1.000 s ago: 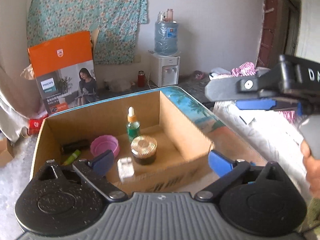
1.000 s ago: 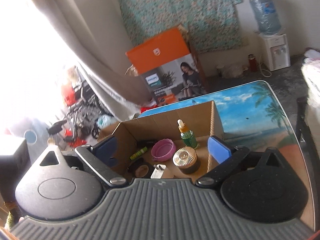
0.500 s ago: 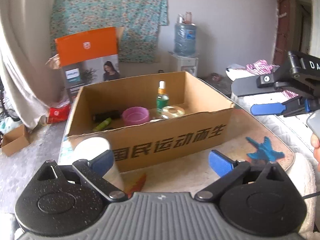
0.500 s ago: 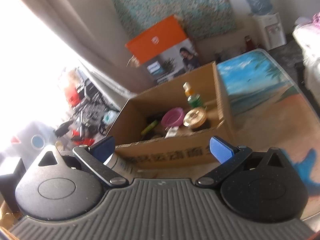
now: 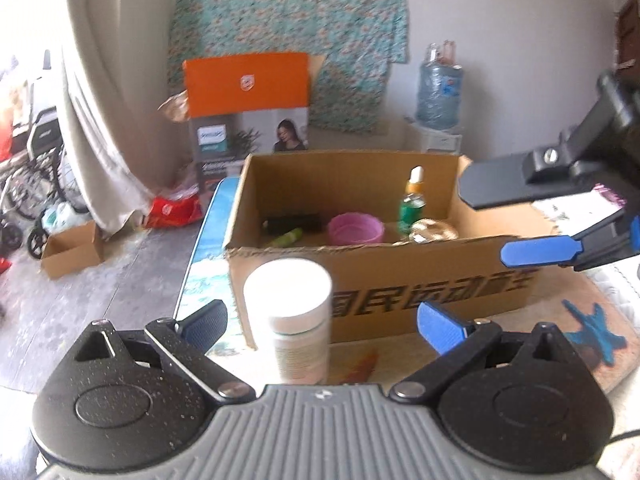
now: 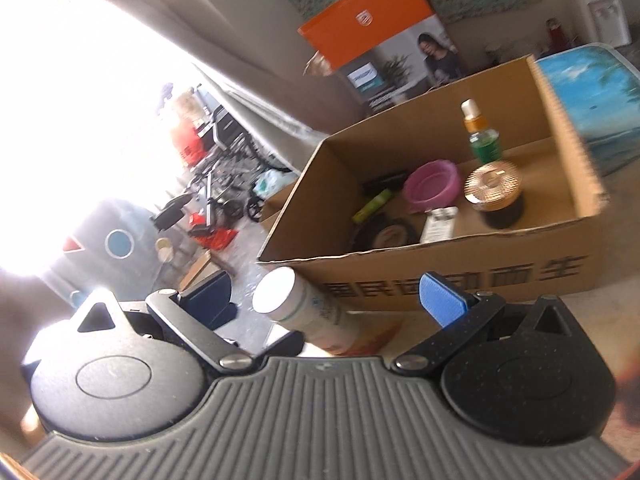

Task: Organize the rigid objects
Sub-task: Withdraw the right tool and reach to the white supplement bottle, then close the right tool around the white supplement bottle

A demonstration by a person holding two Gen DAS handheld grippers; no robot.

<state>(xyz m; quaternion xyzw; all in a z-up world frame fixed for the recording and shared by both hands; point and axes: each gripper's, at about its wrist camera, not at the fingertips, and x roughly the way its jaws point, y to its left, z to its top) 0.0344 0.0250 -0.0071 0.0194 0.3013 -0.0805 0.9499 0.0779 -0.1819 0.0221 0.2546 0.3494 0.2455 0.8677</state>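
A white pill bottle (image 5: 294, 320) with a white cap stands upright on the table just in front of the cardboard box (image 5: 400, 280). My left gripper (image 5: 320, 324) is open, its fingers on either side of the bottle, not touching. My right gripper (image 6: 326, 300) is open and empty; the bottle (image 6: 304, 312) shows between its fingers. It also shows at the right of the left wrist view (image 5: 536, 224). The box (image 6: 460, 276) holds a green dropper bottle (image 6: 482, 136), a pink bowl (image 6: 432, 186), a gold-lidded jar (image 6: 496, 192) and other small items.
The table (image 5: 592, 320) has a beach print with a blue starfish; its left edge is close to the bottle. An orange Philips carton (image 5: 248, 112) and a water dispenser (image 5: 438, 100) stand behind. A small box (image 5: 72, 248) and a wheelchair are on the floor at left.
Both grippers pulled back and down from over the box to the table in front of it. The white bottle now stands between the left gripper's fingers.
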